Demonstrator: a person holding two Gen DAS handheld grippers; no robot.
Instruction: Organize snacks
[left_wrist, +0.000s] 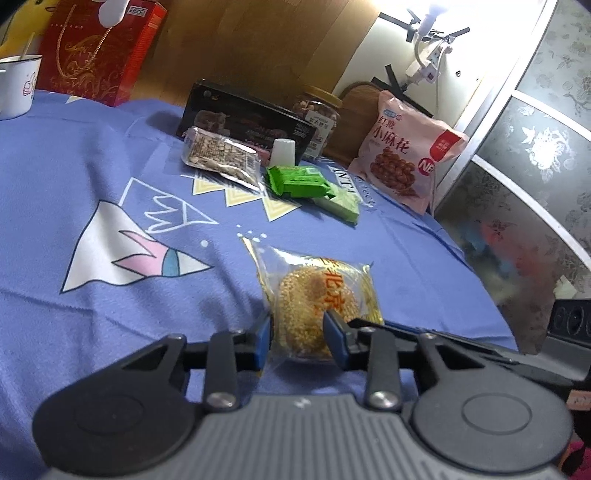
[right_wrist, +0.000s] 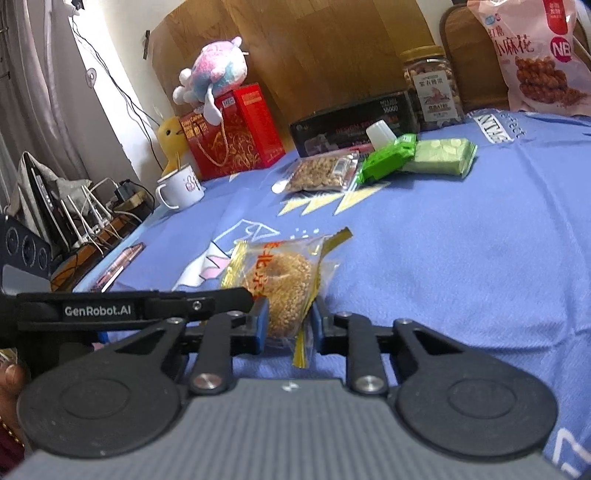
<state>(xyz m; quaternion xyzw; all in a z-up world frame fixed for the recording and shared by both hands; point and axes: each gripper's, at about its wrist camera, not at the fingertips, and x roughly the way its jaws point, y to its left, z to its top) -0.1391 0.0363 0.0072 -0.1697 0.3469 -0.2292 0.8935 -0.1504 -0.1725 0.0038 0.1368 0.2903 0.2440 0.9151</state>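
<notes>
While the sesame cake packet (left_wrist: 317, 295) is gripped by both the left claw (left_wrist: 297, 332) and the right claw (right_wrist: 288, 321) just over the blue table (left_wrist: 74, 155), the picking-up step seems under way, and it should next be carried to the other snacks (left_wrist: 295, 181).

Pink snack bag (right_wrist: 535, 51) top cropped
</notes>
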